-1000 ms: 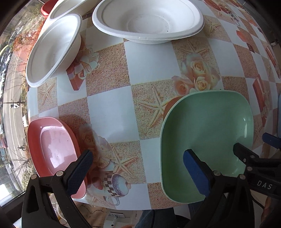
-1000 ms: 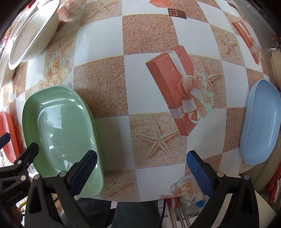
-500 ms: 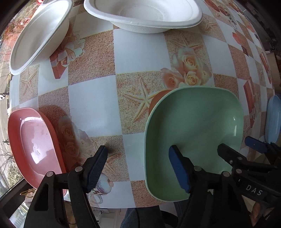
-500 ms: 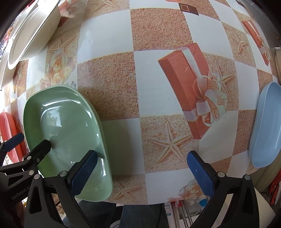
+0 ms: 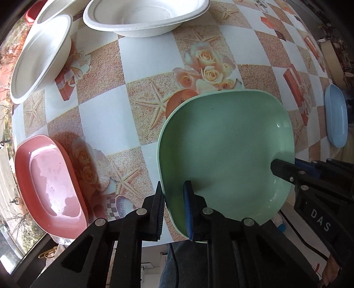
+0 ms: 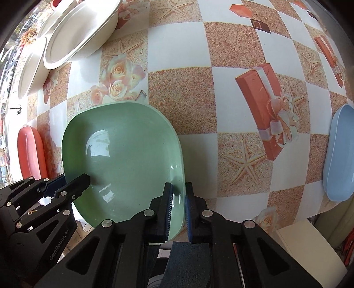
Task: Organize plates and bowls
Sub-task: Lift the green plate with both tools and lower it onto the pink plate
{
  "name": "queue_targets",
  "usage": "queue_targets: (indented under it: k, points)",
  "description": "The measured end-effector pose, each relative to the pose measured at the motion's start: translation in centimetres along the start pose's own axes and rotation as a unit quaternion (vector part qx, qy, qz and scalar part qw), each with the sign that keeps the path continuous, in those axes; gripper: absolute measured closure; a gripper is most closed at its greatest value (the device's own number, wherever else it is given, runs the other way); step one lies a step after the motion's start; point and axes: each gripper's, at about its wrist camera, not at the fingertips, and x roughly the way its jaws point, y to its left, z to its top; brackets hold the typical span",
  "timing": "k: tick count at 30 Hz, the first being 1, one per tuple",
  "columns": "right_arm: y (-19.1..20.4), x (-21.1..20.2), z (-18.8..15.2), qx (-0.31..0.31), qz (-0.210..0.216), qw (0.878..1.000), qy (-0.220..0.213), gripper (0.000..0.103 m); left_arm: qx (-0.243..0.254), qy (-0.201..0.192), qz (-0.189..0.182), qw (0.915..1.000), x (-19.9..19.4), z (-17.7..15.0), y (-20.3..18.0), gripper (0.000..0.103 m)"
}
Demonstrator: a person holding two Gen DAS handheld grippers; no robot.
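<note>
Green plate (image 5: 225, 146) open side up, fingers (image 5: 189, 208) pinching opposite rims

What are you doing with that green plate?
A person is tidying plates and bowls on the table. Both hand-held grippers are clamped on the green plate: the left gripper on one edge, the right gripper on the opposite edge. A pink plate, a blue plate and white bowls sit around it.

table (image 5: 141, 57) | pink plate (image 5: 50, 183) | blue plate (image 6: 338, 152) | white bowls (image 5: 146, 15)
</note>
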Motion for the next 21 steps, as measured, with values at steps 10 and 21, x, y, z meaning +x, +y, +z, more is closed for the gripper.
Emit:
queue_targets:
  k: [10, 21]
  points:
    - [3.5, -1.8, 0.6, -0.004, 0.009, 1.000, 0.002, 0.091, 0.000, -0.028, 0.006, 0.9996, -3.2, -2.3, 2.3, 0.085]
    - [8.2, -4.4, 0.3, -0.043, 0.000, 0.999, -0.010, 0.090, -0.031, -0.052, 0.008, 0.9982, -6.8, -5.3, 4.7, 0.085]
